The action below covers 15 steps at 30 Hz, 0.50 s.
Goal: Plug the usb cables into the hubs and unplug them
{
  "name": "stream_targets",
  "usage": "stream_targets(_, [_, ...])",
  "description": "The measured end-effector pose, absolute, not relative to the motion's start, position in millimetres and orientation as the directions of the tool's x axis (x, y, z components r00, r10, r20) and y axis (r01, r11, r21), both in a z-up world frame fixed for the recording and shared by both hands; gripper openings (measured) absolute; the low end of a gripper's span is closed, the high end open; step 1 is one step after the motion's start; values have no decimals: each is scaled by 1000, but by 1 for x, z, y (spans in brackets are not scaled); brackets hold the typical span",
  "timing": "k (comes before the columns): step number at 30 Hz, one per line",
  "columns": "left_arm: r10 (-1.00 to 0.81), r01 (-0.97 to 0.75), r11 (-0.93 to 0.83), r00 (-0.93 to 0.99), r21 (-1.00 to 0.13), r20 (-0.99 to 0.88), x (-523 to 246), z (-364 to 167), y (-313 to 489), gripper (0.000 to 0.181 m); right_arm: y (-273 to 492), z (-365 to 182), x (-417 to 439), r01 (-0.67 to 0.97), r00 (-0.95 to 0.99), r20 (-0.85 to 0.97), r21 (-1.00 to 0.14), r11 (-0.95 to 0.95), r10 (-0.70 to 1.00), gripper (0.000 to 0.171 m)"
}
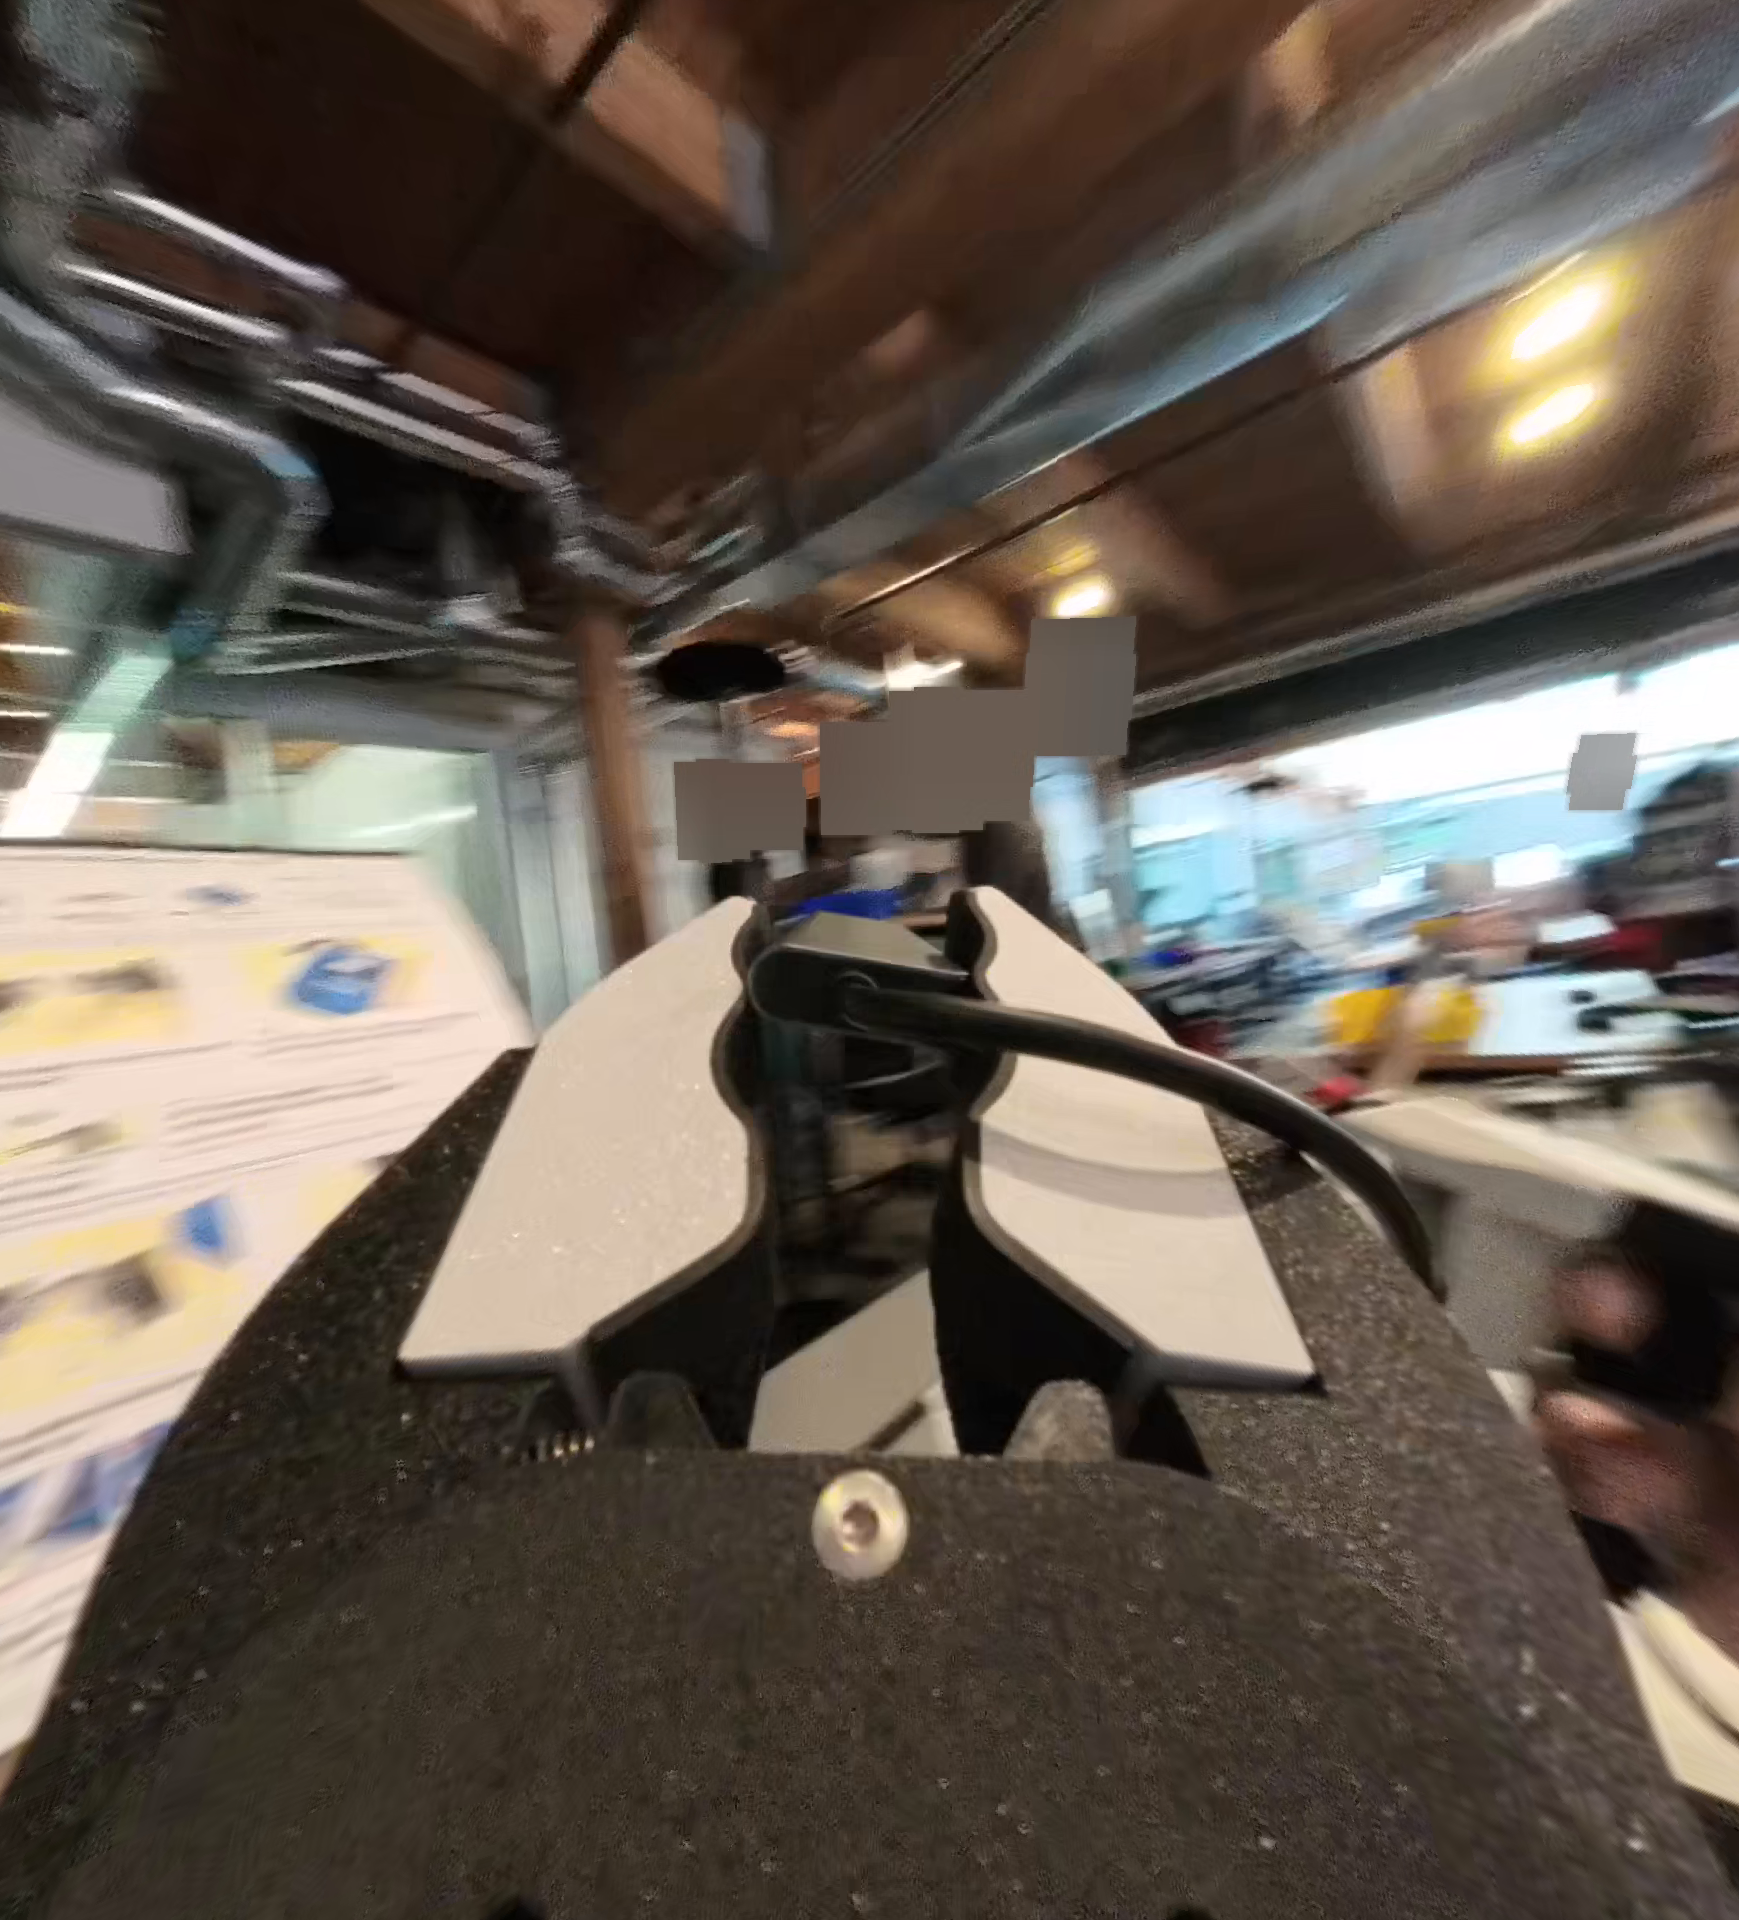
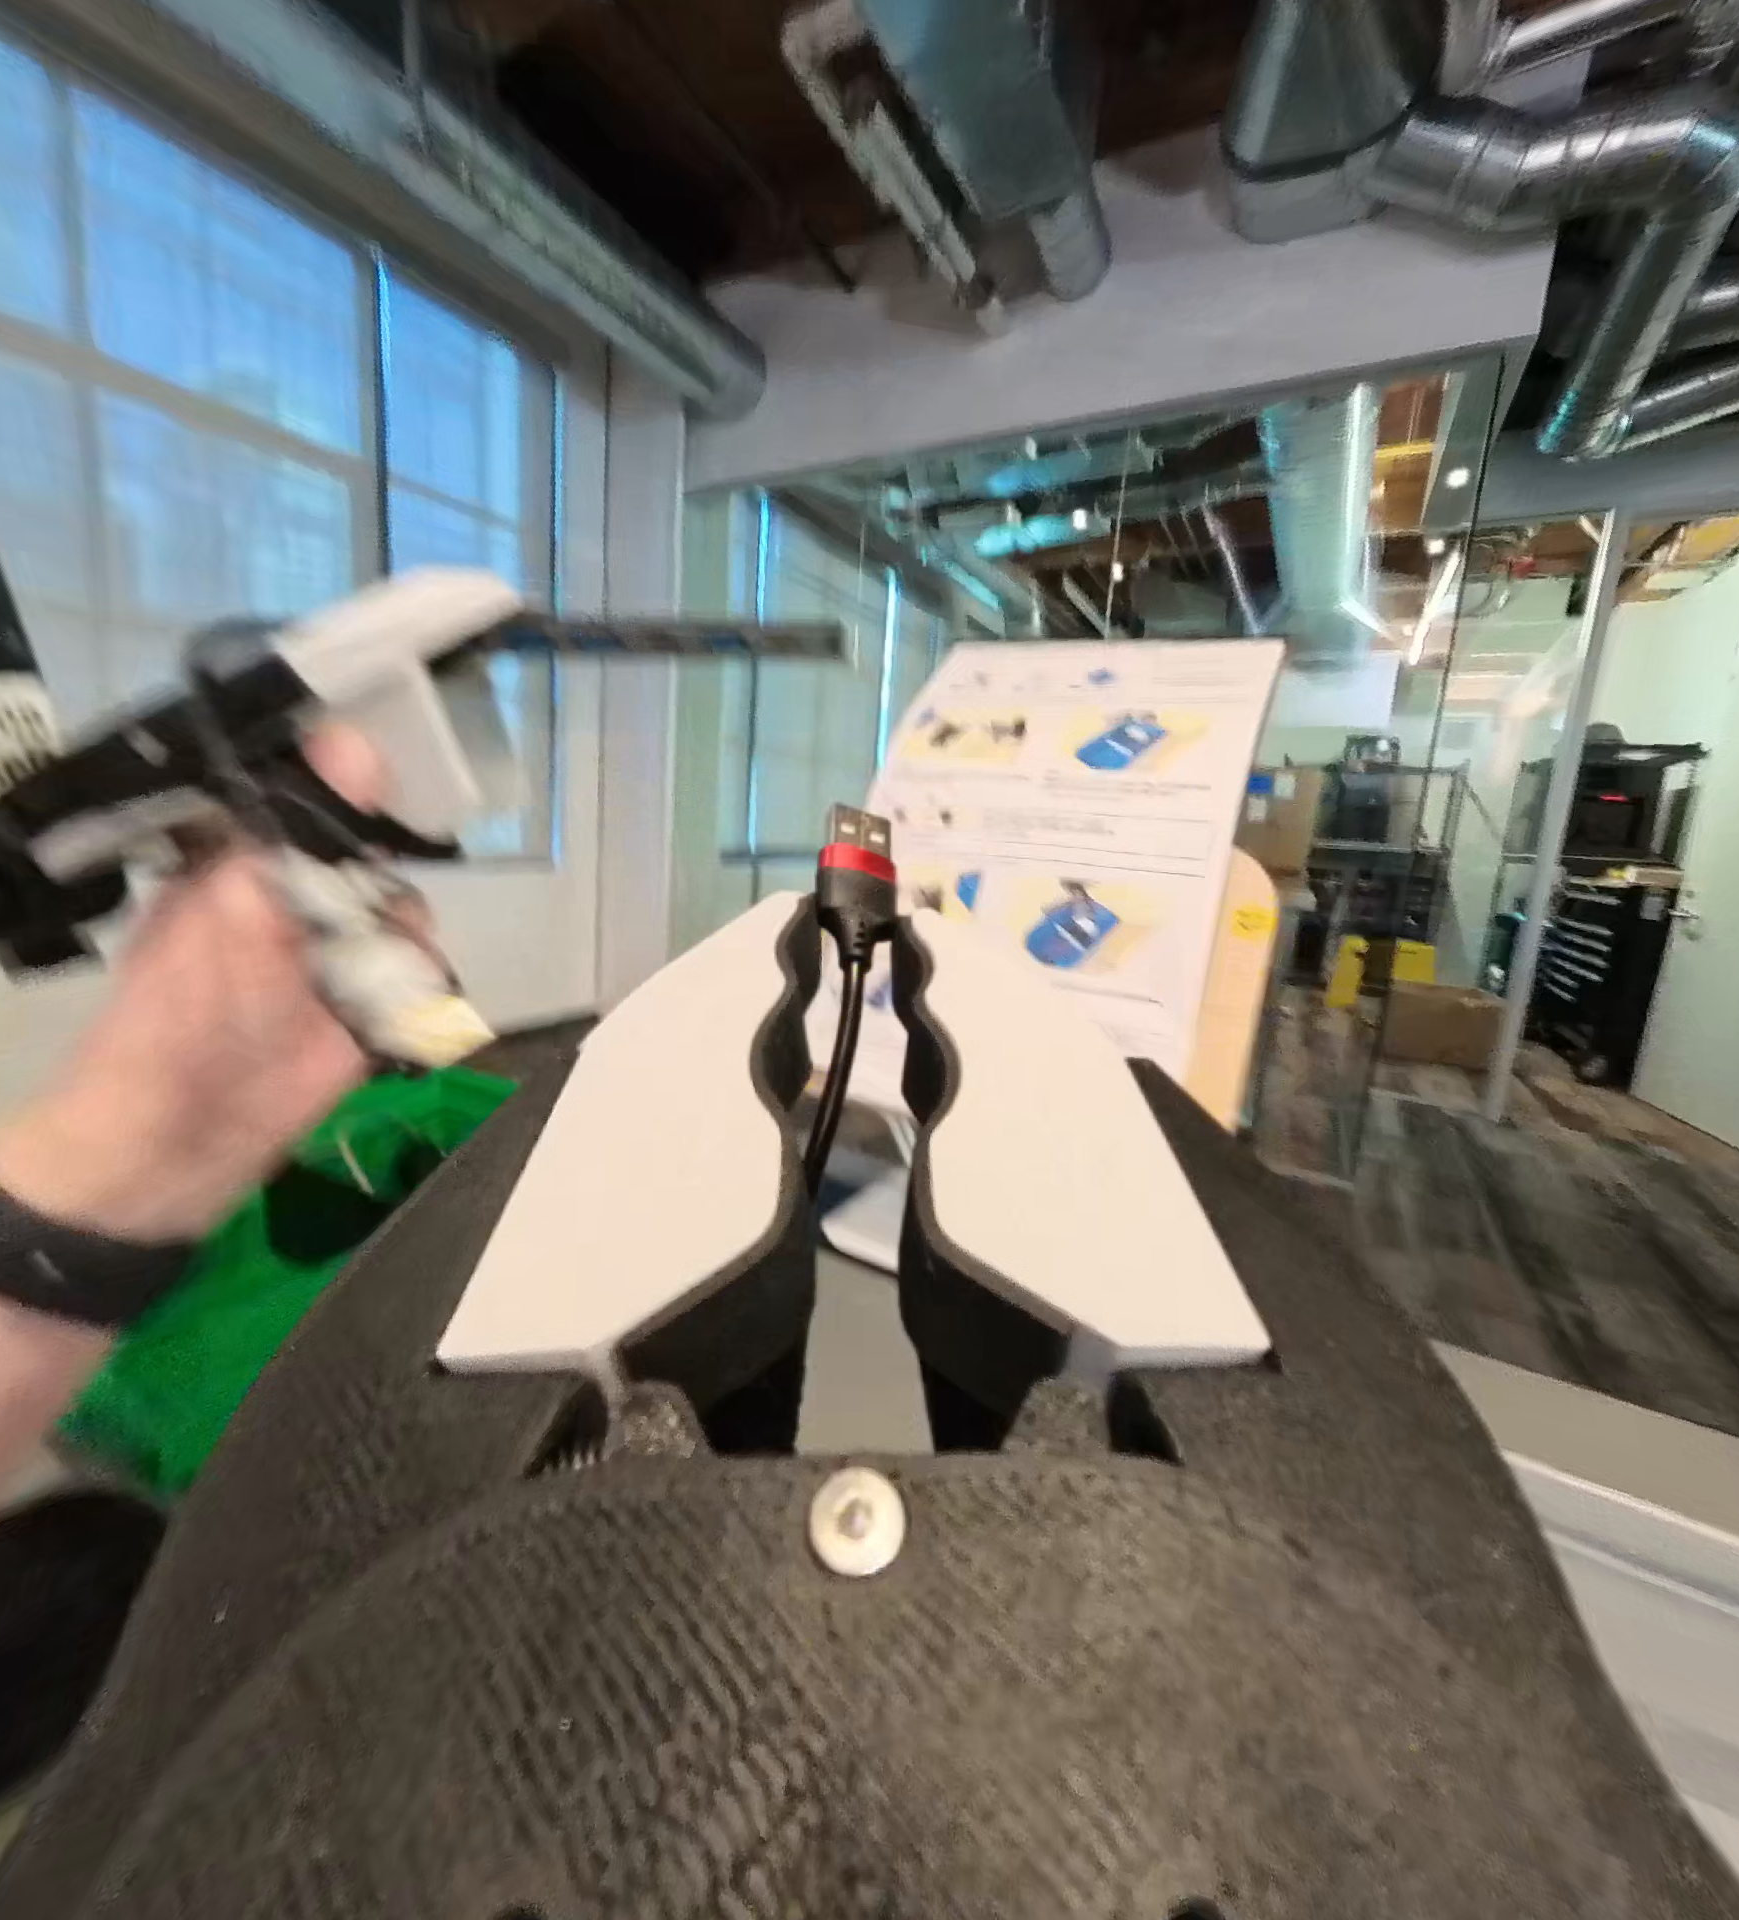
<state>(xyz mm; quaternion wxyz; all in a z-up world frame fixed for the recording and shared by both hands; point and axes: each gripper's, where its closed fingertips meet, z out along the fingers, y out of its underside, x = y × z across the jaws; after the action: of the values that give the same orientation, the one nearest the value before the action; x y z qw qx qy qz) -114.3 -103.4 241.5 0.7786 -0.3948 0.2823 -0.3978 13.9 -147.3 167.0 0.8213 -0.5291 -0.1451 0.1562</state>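
Left claw [image 1: 857, 961]: fingers closed on black hub [image 1: 849, 971], held raised; its black lead [image 1: 1156, 1060] trails right. Right claw [image 2: 849, 925]: fingers pinched on USB cable [image 2: 837, 1039], red-banded plug [image 2: 857, 844] projecting far. Instruction sheet [image 2: 1073, 821] beyond, blurred

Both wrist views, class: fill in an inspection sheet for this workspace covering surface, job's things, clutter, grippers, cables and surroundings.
Surface: a green mat shows low on the left of the right wrist view; the table itself is barely seen.
Job's things: black hub and a red-banded USB plug, both held in the air, not joined.
Clutter: nothing seen.
Grippers: left gripper shut on the hub; right gripper shut on the USB plug, metal end pointing out past the fingers.
Cables: the hub's black lead curves off right; the thin black cable runs back between the fingers.
Surroundings: instruction poster, windows, glass partition, ceiling ducts.
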Motion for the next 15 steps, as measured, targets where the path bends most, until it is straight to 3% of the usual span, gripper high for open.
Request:
stream_targets(3, [-819,218,363,539,-906,-199,-117,230,-97,33,-145,167,50,50,842,208,-949,312,497,15])
stream_targets(7, [-809,87,383,512,-920,-288,-119,212,-112,33,-117,140,119,210,663,188,-976,61,724,15])
stream_targets(11, [-828,83,367,483,-926,-285,-116,201,-127,33,-89,55,164,456,530,217,-888,-59,820,15])
stream_targets(15, [-837,50,358,460,-932,-297,-102,189,-131,33,-83,2,172,599,412,290,-801,-16,864,15])
